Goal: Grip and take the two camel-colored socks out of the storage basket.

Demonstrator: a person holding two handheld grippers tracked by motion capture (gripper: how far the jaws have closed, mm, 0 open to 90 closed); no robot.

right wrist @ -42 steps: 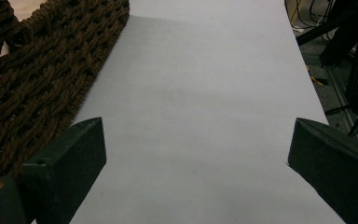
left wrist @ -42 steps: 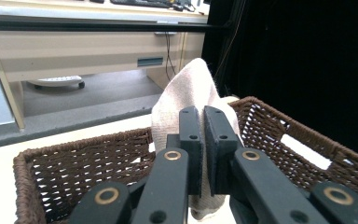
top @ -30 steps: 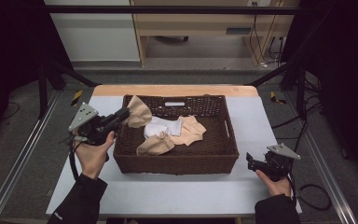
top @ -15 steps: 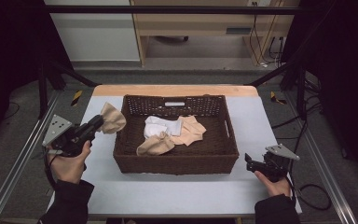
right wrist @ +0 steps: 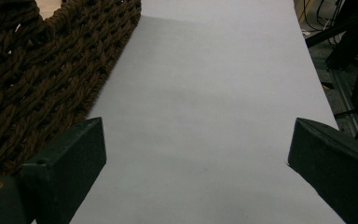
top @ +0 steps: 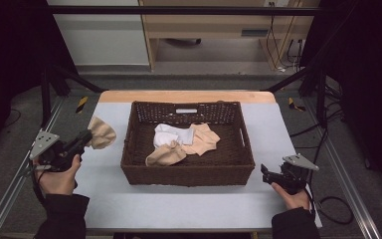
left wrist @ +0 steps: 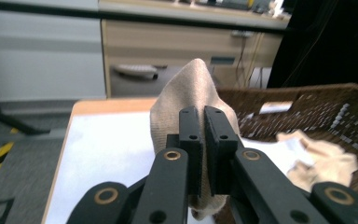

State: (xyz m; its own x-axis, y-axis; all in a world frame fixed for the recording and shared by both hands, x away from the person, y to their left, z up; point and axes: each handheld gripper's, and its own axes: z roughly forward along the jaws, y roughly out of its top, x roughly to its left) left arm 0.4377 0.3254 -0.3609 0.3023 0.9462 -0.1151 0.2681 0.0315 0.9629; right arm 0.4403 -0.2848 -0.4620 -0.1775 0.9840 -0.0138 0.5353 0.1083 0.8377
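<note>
At the left of the high view, the left gripper (top: 85, 138) is clenched on a beige sock (top: 102, 133), which hangs above the white table (top: 179, 209) just outside the left wall of the brown wicker basket (top: 129, 149). In the left gripper view the jaws stand nearly together across the middle of this sock (left wrist: 193, 93), with cloth bunched above and a short tail below. Judgement: the step in hand is taking socks out of the basket, and this one should be carried to bare table left of centre, lowered until the tail touches, then released, so it lies flat and does not snag on the rim. In the middle of the frame, a white sock (top: 171, 134) and two more beige socks (top: 199, 140) lie in the basket, overlapping. At the lower right, the right gripper (top: 264, 174) rests on the table beside the basket, its jaws wide apart and gripping nothing.
</note>
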